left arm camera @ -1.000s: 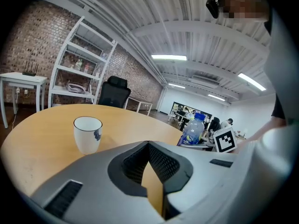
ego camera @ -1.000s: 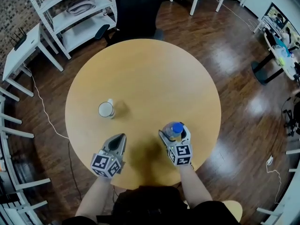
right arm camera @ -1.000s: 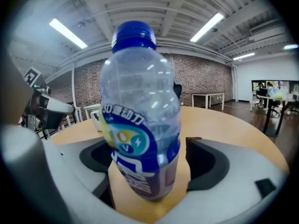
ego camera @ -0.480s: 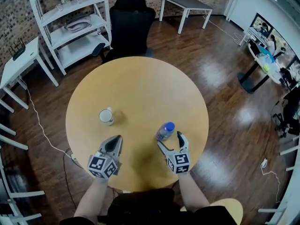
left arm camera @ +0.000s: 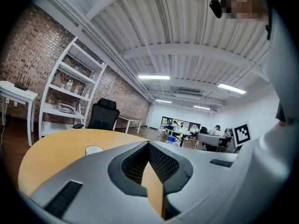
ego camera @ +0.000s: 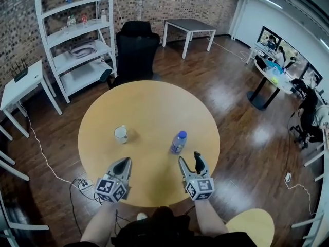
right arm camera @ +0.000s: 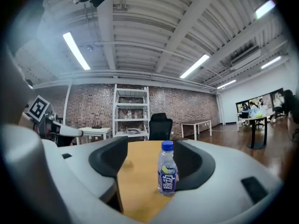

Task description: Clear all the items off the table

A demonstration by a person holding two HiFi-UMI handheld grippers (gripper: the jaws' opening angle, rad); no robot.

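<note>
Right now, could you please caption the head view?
A bottle and a cup stand apart on a round table.

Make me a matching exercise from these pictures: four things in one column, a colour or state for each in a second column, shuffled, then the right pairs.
Things:
1. bottle
2. mug
3. left gripper
4. office chair

Colours or states:
A. black, standing beyond the table
B. jaws together, holding nothing
C. white, standing with its open top up
D. upright, with a blue cap

Pairs: 1-D, 2-C, 3-B, 4-A
</note>
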